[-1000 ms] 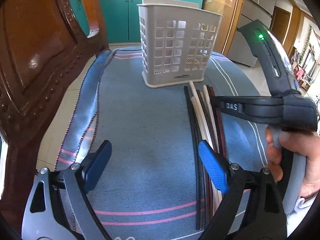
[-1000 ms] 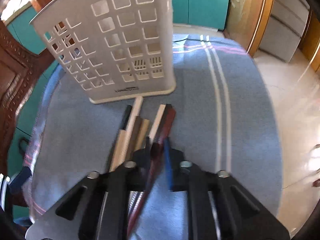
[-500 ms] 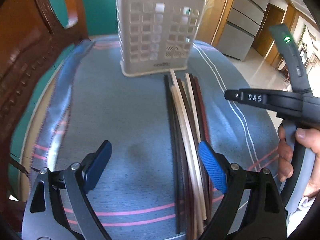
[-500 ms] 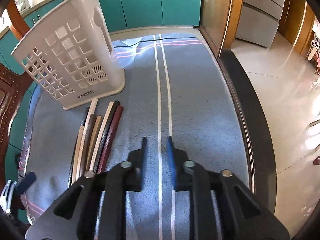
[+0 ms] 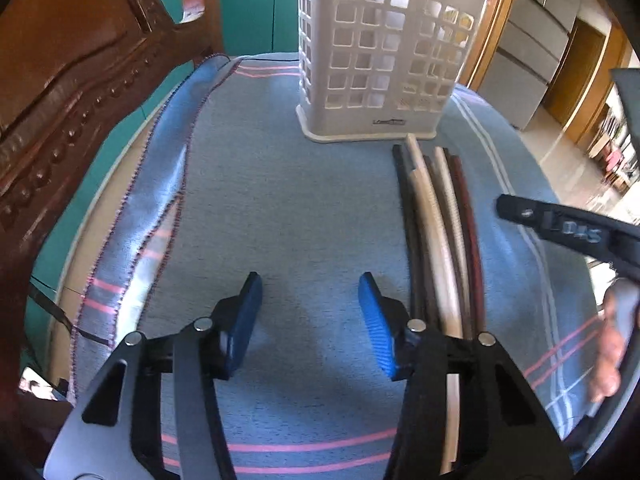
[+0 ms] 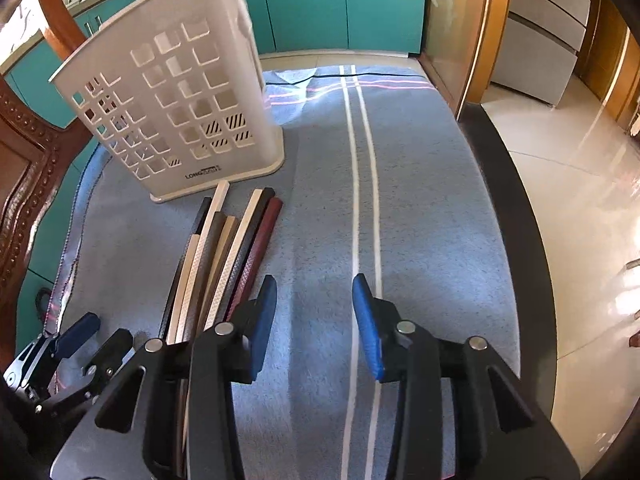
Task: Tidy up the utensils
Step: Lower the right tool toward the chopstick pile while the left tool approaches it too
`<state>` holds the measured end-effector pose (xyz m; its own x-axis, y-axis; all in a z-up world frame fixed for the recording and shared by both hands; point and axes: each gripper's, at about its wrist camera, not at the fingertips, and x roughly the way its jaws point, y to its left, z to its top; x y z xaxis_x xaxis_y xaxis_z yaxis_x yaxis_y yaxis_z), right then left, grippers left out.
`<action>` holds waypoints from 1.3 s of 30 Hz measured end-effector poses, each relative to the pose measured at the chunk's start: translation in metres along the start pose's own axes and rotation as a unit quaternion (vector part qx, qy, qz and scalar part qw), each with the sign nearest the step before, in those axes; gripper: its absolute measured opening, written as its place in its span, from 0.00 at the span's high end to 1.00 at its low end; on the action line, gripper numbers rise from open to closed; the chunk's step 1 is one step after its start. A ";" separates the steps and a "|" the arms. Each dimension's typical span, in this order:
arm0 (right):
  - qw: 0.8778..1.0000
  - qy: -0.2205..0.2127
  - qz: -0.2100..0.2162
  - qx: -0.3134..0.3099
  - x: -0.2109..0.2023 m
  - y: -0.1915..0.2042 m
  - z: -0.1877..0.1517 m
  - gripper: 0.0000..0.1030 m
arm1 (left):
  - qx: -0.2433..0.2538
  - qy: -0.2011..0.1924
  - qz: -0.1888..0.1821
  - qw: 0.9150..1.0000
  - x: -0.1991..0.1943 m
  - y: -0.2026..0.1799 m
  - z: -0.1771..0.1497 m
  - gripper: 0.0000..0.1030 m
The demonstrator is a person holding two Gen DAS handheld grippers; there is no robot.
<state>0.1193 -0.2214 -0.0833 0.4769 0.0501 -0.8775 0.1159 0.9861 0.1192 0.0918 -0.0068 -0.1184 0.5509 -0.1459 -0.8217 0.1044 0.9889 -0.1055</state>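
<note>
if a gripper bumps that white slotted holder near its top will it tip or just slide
The white holder probably tips: it stands tall on a narrow base. Its walls are mostly open squares, so it looks light. The blue cloth under it may grip the base, which favours tipping over sliding.

The left black two-finger gripper with blue pads (image 5: 310, 312) angles downward, its empty jaws closing, while the right black two-finger gripper with blue pads (image 6: 314, 320) also angles downward, its empty jaws opening.
</note>
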 end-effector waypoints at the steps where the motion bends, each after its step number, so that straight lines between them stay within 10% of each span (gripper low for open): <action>1: 1.000 0.003 0.002 0.002 0.004 0.001 0.003 0.62 | -0.004 0.000 -0.018 1.000 -0.003 -0.001 -0.001 0.42; 5: 1.000 0.013 0.006 0.013 0.020 0.004 0.015 0.62 | 0.018 -0.001 -0.053 0.998 -0.007 -0.008 -0.005 0.41; 12: 0.999 0.001 -0.042 -0.034 0.030 0.027 0.017 0.61 | 0.037 -0.004 -0.023 0.999 -0.008 -0.015 -0.011 0.41; 18: 1.000 0.002 -0.002 -0.013 0.024 0.020 0.012 0.61 | 0.026 -0.004 -0.007 1.000 0.001 -0.008 -0.003 0.41; 28: 0.999 0.002 0.011 -0.046 0.012 0.039 -0.007 0.61 | 0.018 -0.004 0.001 1.000 -0.011 0.003 -0.006 0.80; 39: 0.999 0.013 0.021 -0.039 0.018 0.048 -0.005 0.62 | -0.022 -0.001 0.031 0.999 -0.023 0.035 -0.007 0.77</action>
<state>0.1287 -0.1719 -0.0958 0.4575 0.0952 -0.8841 0.0269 0.9923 0.1208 0.0764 0.0314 -0.1071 0.5563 -0.0851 -0.8266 0.0335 0.9962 -0.0800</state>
